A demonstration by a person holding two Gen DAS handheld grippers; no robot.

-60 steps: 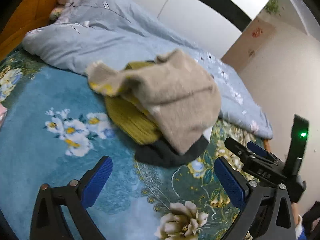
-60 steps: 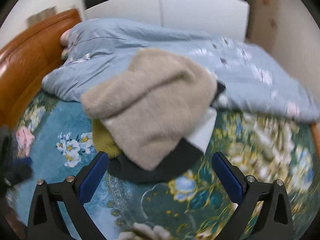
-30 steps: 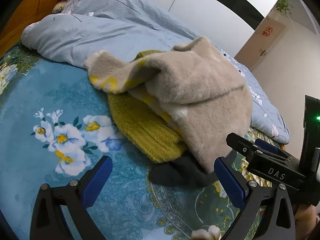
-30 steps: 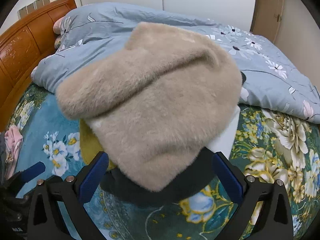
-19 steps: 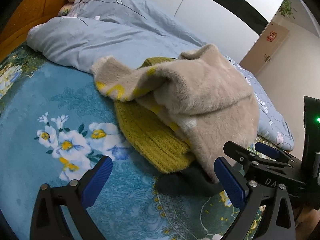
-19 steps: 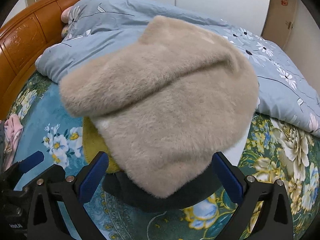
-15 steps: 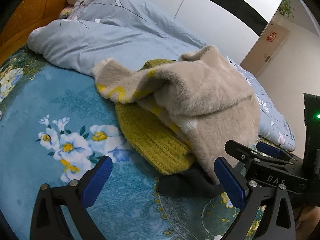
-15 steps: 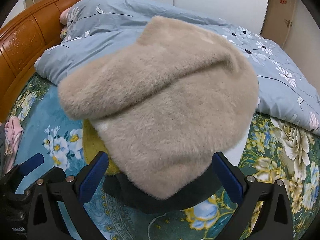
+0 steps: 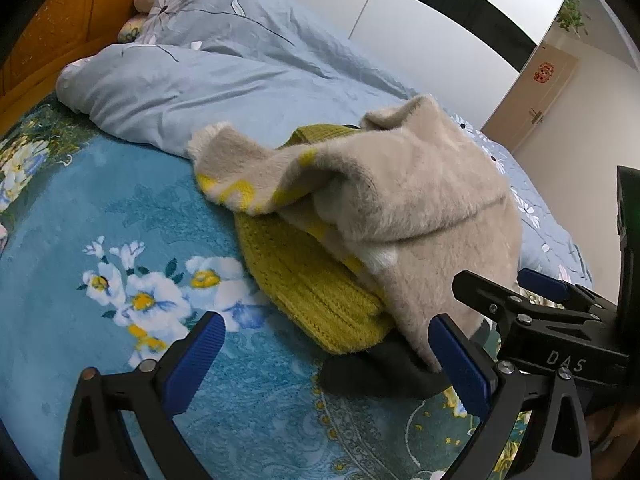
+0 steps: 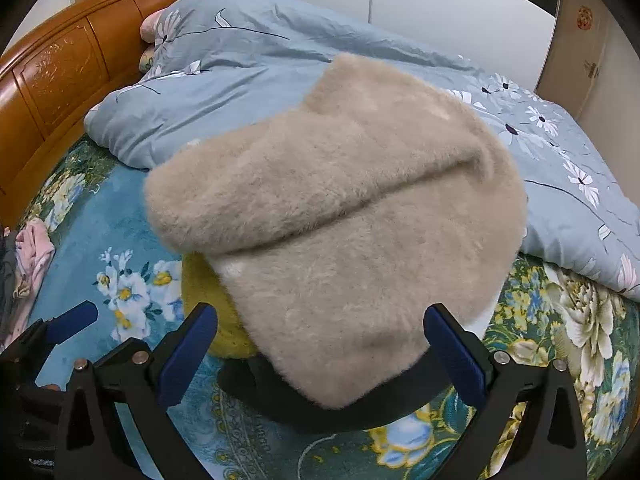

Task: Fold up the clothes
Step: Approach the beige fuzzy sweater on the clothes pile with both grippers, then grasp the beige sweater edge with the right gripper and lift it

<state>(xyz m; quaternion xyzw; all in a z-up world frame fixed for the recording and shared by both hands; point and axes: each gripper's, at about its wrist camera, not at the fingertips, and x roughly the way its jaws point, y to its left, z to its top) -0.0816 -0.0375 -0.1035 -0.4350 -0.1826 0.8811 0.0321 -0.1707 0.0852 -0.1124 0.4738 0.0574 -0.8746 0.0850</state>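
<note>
A fluffy beige garment [image 9: 420,208] [image 10: 348,216] lies on top of a stack of clothes on the bed. Under it are a yellow knitted garment [image 9: 308,280] [image 10: 208,304] and a black garment [image 9: 380,368] [image 10: 340,404]. My left gripper [image 9: 328,360] is open and empty, low at the left front of the stack. My right gripper [image 10: 320,344] is open and empty, with the beige garment's near edge between its fingers; it also shows in the left wrist view [image 9: 532,300] at the right. The left gripper shows in the right wrist view [image 10: 60,328] at the lower left.
A crumpled pale blue duvet [image 9: 200,76] [image 10: 248,60] lies behind the stack. The bed has a teal floral blanket [image 9: 100,220] [image 10: 120,240] and an orange wooden headboard [image 10: 60,72]. A pink cloth [image 10: 32,252] lies at the left edge. White wardrobe doors [image 10: 440,0] stand behind.
Both grippers have moved in closer to the stack of clothes, which now fills more of each view. Both have stayed open. The clothes have not moved.
</note>
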